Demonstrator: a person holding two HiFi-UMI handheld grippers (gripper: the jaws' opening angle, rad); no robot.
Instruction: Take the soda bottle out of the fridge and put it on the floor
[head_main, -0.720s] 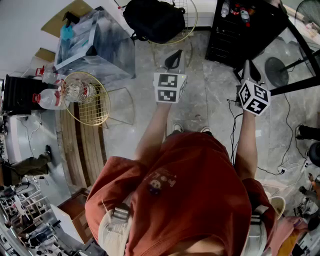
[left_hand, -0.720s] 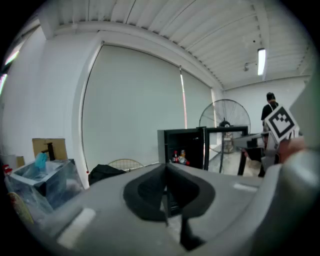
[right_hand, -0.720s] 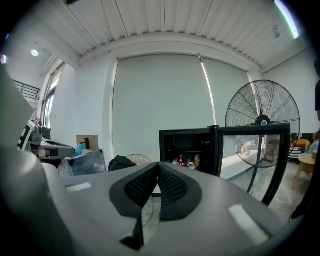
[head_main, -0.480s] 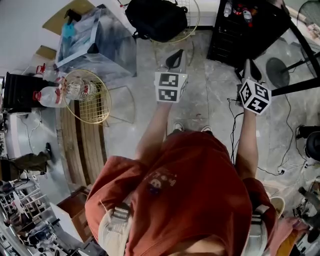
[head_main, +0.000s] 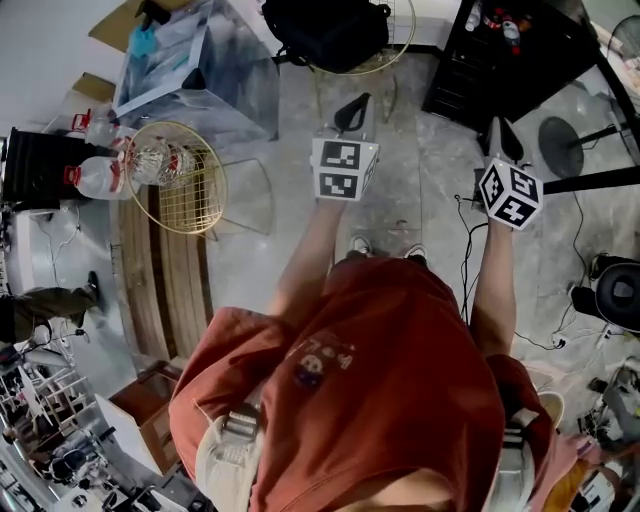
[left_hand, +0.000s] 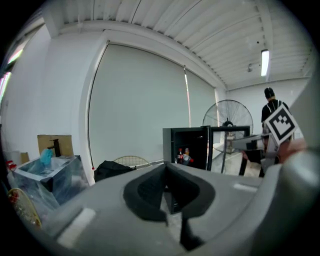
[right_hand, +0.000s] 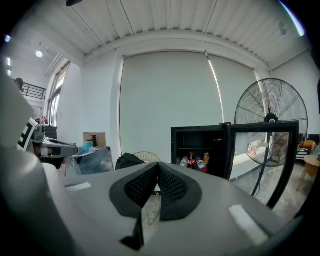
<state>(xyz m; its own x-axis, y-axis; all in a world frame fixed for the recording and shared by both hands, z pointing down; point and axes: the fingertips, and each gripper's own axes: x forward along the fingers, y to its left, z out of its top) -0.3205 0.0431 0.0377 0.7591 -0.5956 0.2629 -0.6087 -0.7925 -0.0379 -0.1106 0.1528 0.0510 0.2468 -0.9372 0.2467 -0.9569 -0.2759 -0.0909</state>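
Observation:
The black mini fridge (head_main: 497, 70) stands open on the floor ahead to the right, with a dark red-capped soda bottle (right_hand: 190, 160) among several bottles on its shelf (head_main: 500, 22). The same fridge (left_hand: 192, 145) also shows in the left gripper view. My left gripper (head_main: 350, 112) is held out over the floor, shut and empty, left of the fridge. My right gripper (head_main: 500, 138) hangs just short of the fridge front, shut with nothing in it. In both gripper views the pads (left_hand: 150, 192) (right_hand: 172, 187) meet at the tip.
The fridge's glass door (right_hand: 260, 150) swings open to the right, with a standing fan (right_hand: 270, 112) behind it. A black backpack (head_main: 325, 30) lies on a wire chair, beside a clear plastic box (head_main: 190, 70). A wire table (head_main: 185, 190) holds water bottles. Cables (head_main: 466, 265) trail on the floor.
The head view has shifted a little, so the fridge and backpack sit slightly higher in it. Both grippers keep their pose and stay shut.

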